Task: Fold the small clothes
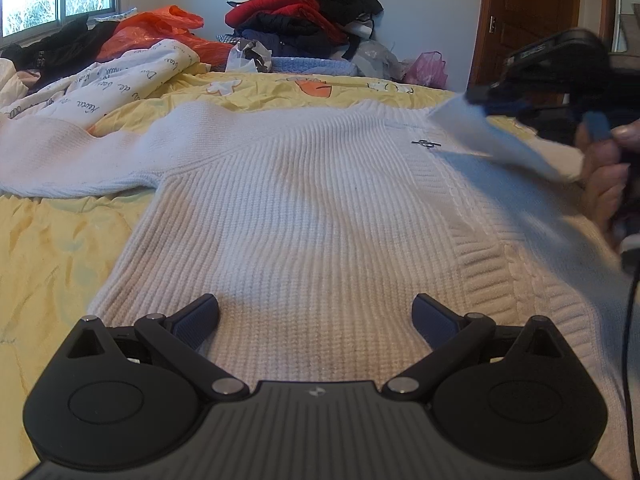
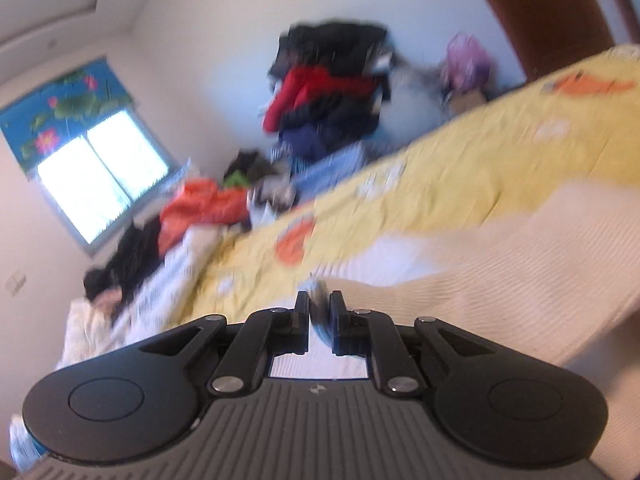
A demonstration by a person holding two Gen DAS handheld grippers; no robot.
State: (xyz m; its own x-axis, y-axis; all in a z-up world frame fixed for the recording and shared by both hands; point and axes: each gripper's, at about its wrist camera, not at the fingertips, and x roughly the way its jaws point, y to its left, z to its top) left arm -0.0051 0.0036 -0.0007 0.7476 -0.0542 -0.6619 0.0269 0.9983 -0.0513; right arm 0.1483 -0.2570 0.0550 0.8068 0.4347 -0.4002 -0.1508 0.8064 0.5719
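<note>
We see a white ribbed knit sweater point(image 1: 304, 208) on a crinkled yellow cloth quilt point(image 1: 48, 248). The matt black plastic left gripper point(image 1: 316, 320) has shiny metal pins; the brown door point(image 1: 532, 20) looks like glossy wood.

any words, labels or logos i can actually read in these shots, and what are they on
Cursive script on the white printed fabric: too small and tilted to read for certain.
Letters on the yellow bedspread at its far edge: cut off and distorted, not readable.
Small metal emblem on the white sweater: a shape, no legible text.
Small logo mark on each gripper body: a symbol, no words.
Right wrist view: blurred, nothing readable.
</note>
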